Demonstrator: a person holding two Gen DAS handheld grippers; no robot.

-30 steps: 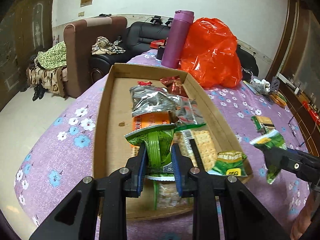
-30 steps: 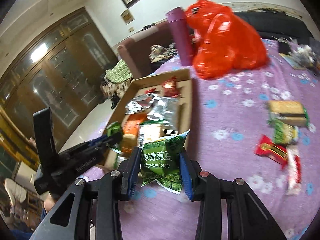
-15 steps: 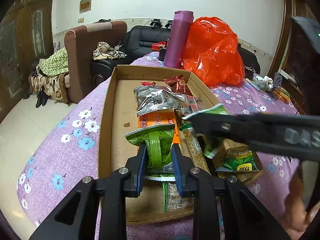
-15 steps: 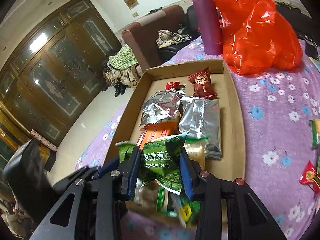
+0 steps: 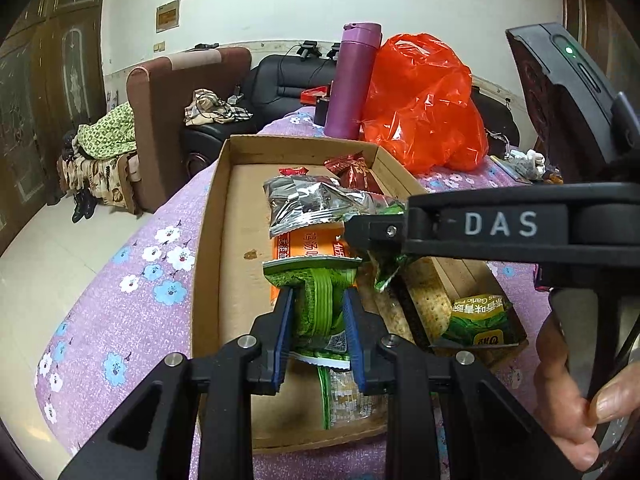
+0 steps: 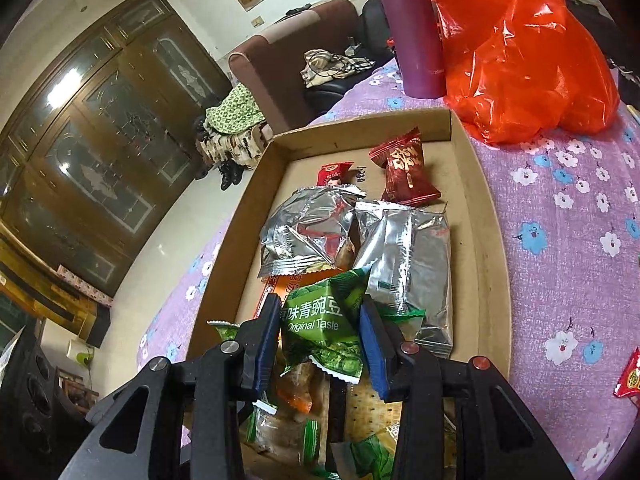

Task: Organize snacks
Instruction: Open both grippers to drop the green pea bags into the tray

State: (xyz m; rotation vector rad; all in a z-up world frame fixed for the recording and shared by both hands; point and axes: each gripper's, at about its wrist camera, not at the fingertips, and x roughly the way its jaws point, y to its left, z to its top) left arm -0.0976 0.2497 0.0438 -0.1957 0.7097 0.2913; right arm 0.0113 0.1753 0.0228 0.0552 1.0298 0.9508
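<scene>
Our left gripper (image 5: 318,320) has its jaws drawn narrow on a green snack packet (image 5: 320,296), pinched across its gathered middle, the long axis running up and away from us. Our right gripper (image 6: 322,344) has its jaws closed on a green pea packet (image 6: 320,320), a puffier pouch that stands upright between the blue pads, print facing the camera.

Both packets hang over the near end of the cardboard tray (image 6: 472,184). Taking the tray as our landmark, the right-hand packet sits above the heap at its near end, just short of the two silver pouches (image 6: 404,256) that fill its middle; the left-hand packet is beside it, toward the tray's left wall. The two grippers are close together there, the right one crossing in front of the left camera.

We judge the release to be next, and the open room lies along the bare strip by the left wall (image 5: 236,216) and at the far end, near the dark red packet (image 6: 404,172). More snacks lie on the flowered bedspread (image 6: 560,216) right of the tray.
</scene>
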